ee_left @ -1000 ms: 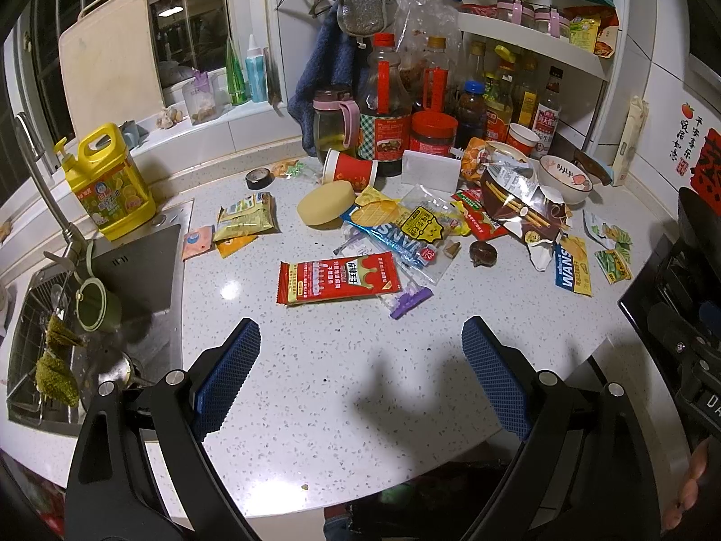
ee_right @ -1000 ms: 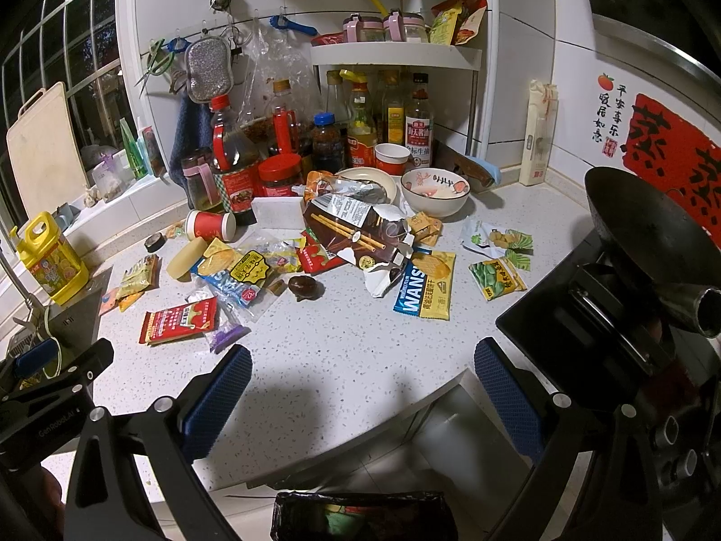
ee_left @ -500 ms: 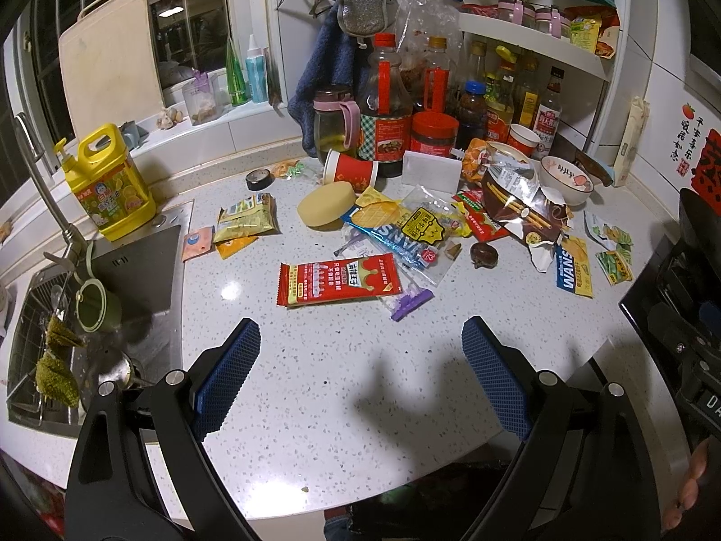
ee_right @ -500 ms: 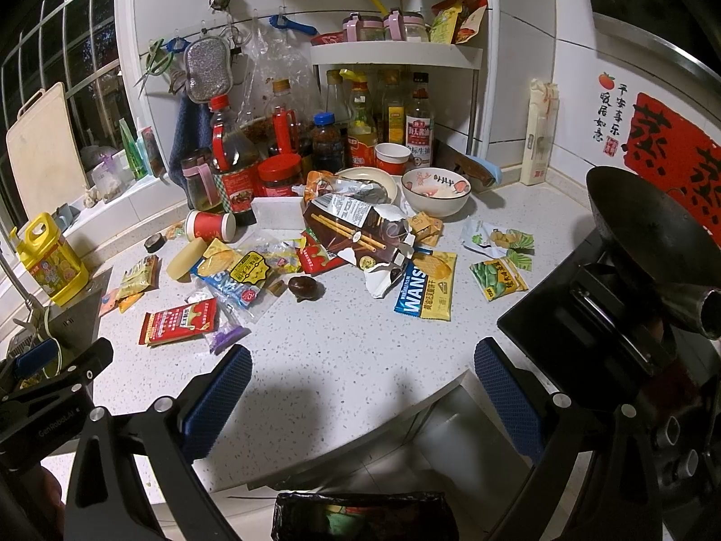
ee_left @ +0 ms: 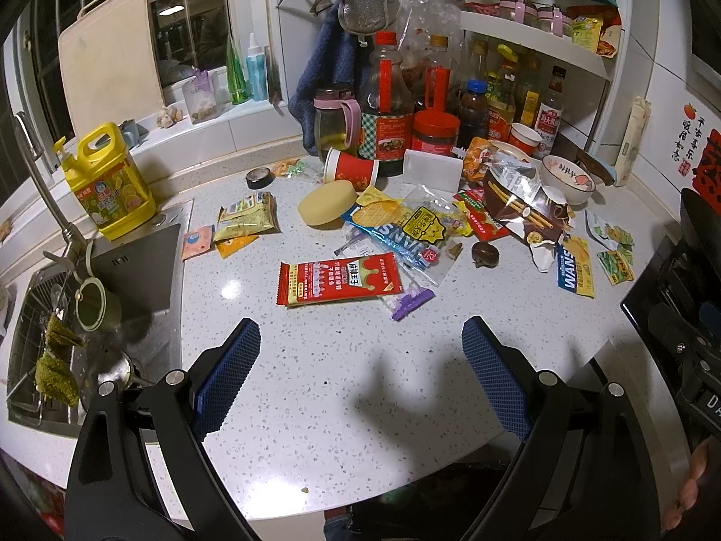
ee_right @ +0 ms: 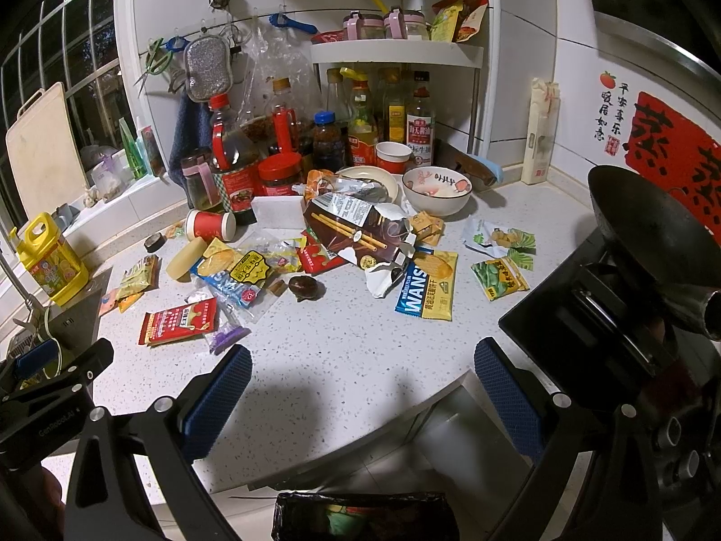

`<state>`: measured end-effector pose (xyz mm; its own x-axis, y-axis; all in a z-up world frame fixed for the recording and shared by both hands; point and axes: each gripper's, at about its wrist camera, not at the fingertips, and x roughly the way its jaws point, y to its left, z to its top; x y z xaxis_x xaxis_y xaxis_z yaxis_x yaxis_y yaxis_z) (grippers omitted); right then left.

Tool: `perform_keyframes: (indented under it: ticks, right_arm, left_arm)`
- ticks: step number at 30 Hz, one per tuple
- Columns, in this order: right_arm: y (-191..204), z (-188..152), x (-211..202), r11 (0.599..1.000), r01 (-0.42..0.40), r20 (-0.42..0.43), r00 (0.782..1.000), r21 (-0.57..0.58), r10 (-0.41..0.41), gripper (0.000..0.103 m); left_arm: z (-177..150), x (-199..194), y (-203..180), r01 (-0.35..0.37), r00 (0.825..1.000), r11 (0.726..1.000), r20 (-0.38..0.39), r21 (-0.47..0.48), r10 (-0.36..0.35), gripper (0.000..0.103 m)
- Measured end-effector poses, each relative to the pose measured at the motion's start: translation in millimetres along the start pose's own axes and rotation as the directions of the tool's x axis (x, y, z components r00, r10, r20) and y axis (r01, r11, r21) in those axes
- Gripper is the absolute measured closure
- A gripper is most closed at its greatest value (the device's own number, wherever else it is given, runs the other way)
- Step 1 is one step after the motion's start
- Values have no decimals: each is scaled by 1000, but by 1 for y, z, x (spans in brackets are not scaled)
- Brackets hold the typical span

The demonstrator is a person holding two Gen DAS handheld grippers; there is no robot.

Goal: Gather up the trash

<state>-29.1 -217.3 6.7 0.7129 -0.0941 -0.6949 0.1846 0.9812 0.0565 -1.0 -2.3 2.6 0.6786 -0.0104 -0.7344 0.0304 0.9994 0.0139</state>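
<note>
Flat red foil snack wrapper [ee_left: 339, 283] lies on the white speckled surface [ee_left: 360, 383], amid scattered wrappers, just beyond my left hand-held gripper [ee_left: 360, 374], jaws wide, empty. Beyond the wrapper: round yellow sponge [ee_left: 326, 203]. My right hand-held gripper [ee_right: 360, 401] hovers wide, empty, nearer than it, above a black-lined bin [ee_right: 360, 514].

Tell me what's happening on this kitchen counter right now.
A person is holding a pair of tongs in each hand above a white counter littered with snack wrappers. Both the left tongs and right tongs are open and hold nothing. A red wrapper lies closest in front of the left tongs, and a blue and yellow wrapper lies ahead of the right ones. A bin lined with a black bag sits below the counter edge. No piece is being picked up.
</note>
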Motion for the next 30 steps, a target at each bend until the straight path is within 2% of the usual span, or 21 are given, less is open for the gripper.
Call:
perform_keyframes:
  ticks: [30]
  right_arm:
    - [-3, 2, 7, 1000, 1, -8, 1000, 0, -1, 5]
  left_arm:
    - [0, 0, 1, 12, 1000, 1000, -10, 5, -12, 14]
